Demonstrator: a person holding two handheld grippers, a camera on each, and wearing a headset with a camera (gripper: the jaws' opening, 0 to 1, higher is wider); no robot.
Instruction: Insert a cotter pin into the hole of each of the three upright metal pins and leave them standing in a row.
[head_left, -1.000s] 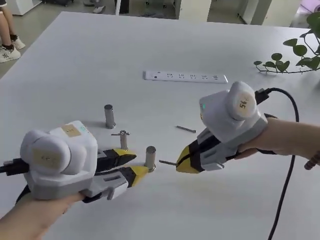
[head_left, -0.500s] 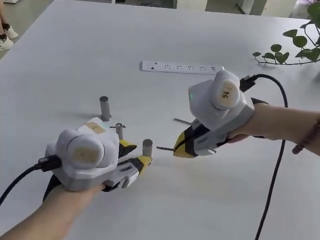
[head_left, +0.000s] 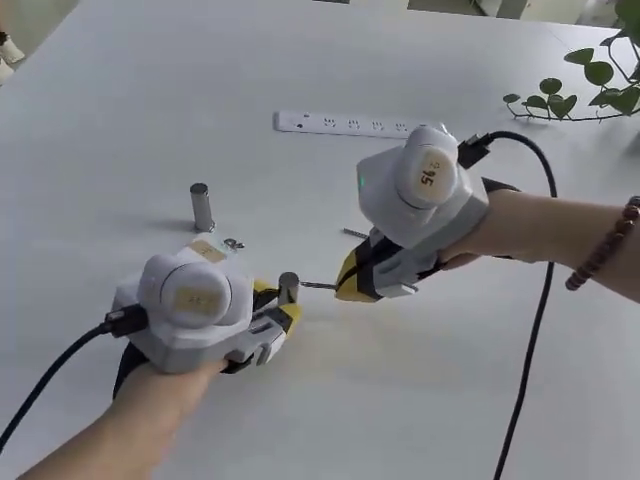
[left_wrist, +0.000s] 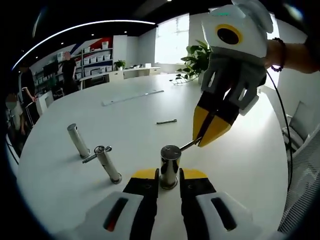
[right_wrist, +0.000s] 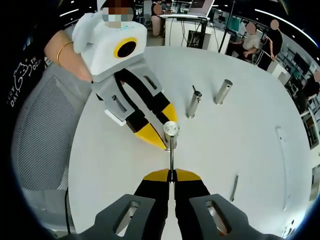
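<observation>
My left gripper (left_wrist: 169, 174) is shut on the base of an upright metal pin (left_wrist: 170, 165), also seen in the head view (head_left: 288, 288). My right gripper (right_wrist: 171, 175) is shut on a cotter pin (right_wrist: 171, 157) held level. The cotter pin's (head_left: 318, 286) tip meets the upright pin's (right_wrist: 171, 131) side just below its top. A second metal pin (left_wrist: 107, 162) stands to the left with a cotter pin through it. A third, bare pin (head_left: 201, 207) stands farther left. A loose cotter pin (head_left: 355, 233) lies on the table behind the right gripper (head_left: 343, 288).
A white power strip (head_left: 350, 125) lies across the far middle of the white table (head_left: 150, 90). A green plant (head_left: 590, 90) reaches in at the far right. Black cables trail from both grippers toward the near edge. People stand by shelves in the room behind.
The left gripper has shut on the nearest pin's base. The right gripper has carried the cotter pin left until its tip reaches that pin. The head camera has shifted.
</observation>
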